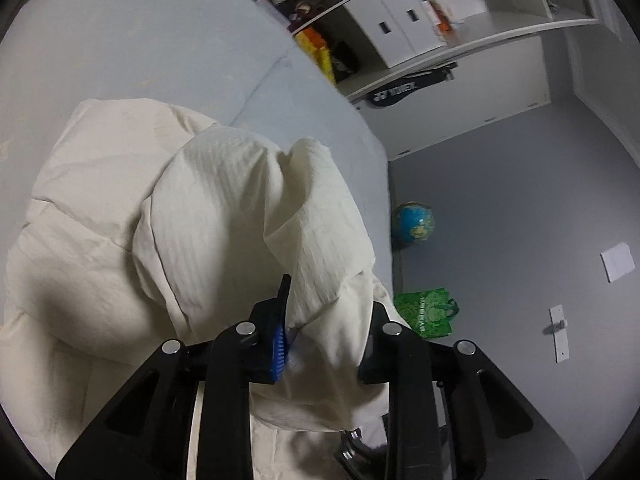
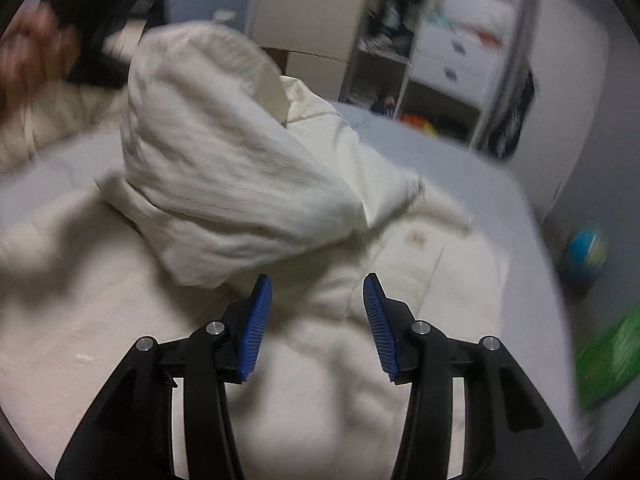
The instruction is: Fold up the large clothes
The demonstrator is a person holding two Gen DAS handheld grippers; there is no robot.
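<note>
**Cream jacket fold, looks roughly mid-way**

The big cream jacket [image 1: 100, 240] is lying on the bed [image 1: 140, 40], which has a pale blue sheet. The left gripper [image 1: 324, 336] has its jaws clamped on a thick bunch of the fabric, a sleeve or side panel by the look of it, lifted up and draped toward the middle of the garment. The right gripper [image 2: 316, 320] has its jaws apart with nothing between the blue pads [image 2: 256, 332]; it hangs just above the body of the jacket, not holding anything.

Progress guess: one fold is underway, since that raised flap isn't laid flat yet. The rest of the jacket is puffy and rumpled, so I'd say there's smoothing and at least another fold or two left.

Room-wise, the bed's edge runs close along the jacket's side in the left view, with the floor [image 1: 520, 220] right below, where a globe [image 1: 414, 224] and a green bag [image 1: 426, 312] sit. Plenty of bare sheet beyond the jacket toward the shelves [image 1: 420, 40]. The right view is blurry, so details there are iffy.
</note>
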